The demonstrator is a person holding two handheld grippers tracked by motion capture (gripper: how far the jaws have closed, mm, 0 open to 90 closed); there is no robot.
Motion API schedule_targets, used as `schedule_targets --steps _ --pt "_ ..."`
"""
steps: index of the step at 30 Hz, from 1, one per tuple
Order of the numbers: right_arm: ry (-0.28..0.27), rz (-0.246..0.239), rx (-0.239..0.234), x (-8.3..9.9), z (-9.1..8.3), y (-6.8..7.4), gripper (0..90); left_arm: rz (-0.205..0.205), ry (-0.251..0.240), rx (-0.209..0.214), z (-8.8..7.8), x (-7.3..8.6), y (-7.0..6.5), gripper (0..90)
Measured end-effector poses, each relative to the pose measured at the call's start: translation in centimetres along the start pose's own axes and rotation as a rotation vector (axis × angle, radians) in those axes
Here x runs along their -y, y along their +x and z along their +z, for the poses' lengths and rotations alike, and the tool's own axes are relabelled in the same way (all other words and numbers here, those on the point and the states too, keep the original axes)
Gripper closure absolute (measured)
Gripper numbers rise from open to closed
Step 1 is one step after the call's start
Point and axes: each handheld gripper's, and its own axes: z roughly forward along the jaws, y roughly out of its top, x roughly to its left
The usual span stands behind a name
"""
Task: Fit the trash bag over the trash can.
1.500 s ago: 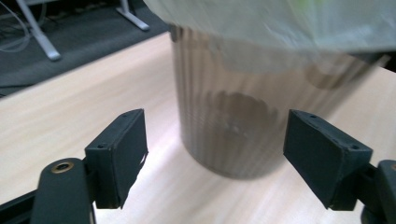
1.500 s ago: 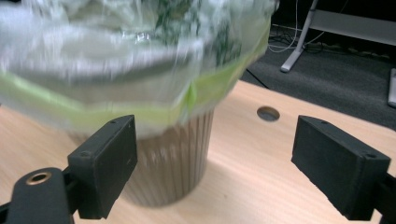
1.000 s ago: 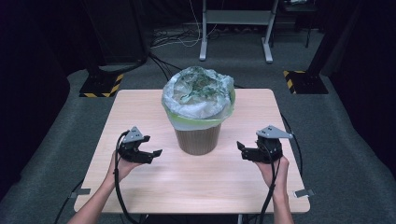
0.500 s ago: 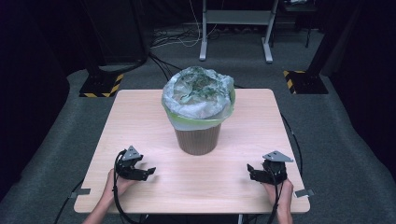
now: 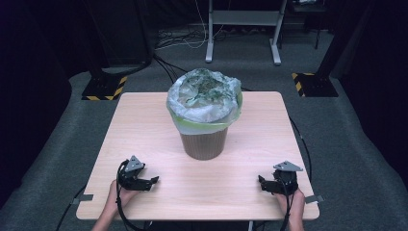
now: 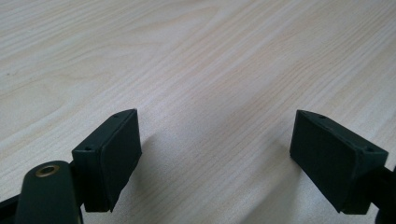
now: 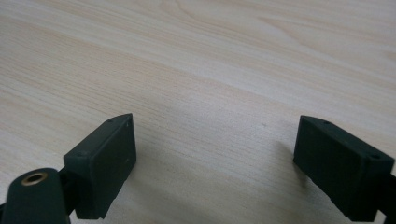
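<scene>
Left gripper (image 5: 153,181): low at the near left of the table (image 5: 144,110), well short of the bin. A second ago it hung higher and closer in beside the bin; now it has dropped back toward the person's edge. In the left gripper view the jaws stand wide apart with bare wood grain between them, holding nothing.

Right gripper (image 5: 261,182): mirrors it at the near right, lowered the same way. Its jaws have just been opening a touch further, and the right gripper view shows them spread wide over bare wood, nothing between the pads.

Hands: the left hand (image 5: 120,196) and the right hand (image 5: 292,201) come in at the near edge, each behind its tool, cables trailing off the edge.

Waste bin (image 5: 206,142): mid-table, upright, a brown ribbed tub, well apart from both grippers.

Bin liner (image 5: 204,98): a pale green bag folded over the rim, its top puffed up and bunched, with dark green scraps showing through the film.

Beyond the table: grey carpet, a metal stand (image 5: 244,29), and yellow-and-black striped feet at either side.

Reading of the change: both tools have pulled away and come down together. That looks like a rest or start pose, with the bag untouched and any work on the liner not yet begun.
</scene>
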Motion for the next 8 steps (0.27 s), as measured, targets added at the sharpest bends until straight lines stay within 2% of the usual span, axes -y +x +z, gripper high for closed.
schedule_targets --steps 4,8 --pt "0.027 0.039 0.048 -0.2 0.36 0.14 0.0 -0.008 0.0 -0.012 0.09 -0.07 -0.08 16.0" --pt "0.029 0.054 0.056 -0.21 0.41 0.1 0.0 -0.013 0.0 -0.02 0.12 -0.12 -0.11 16.0"
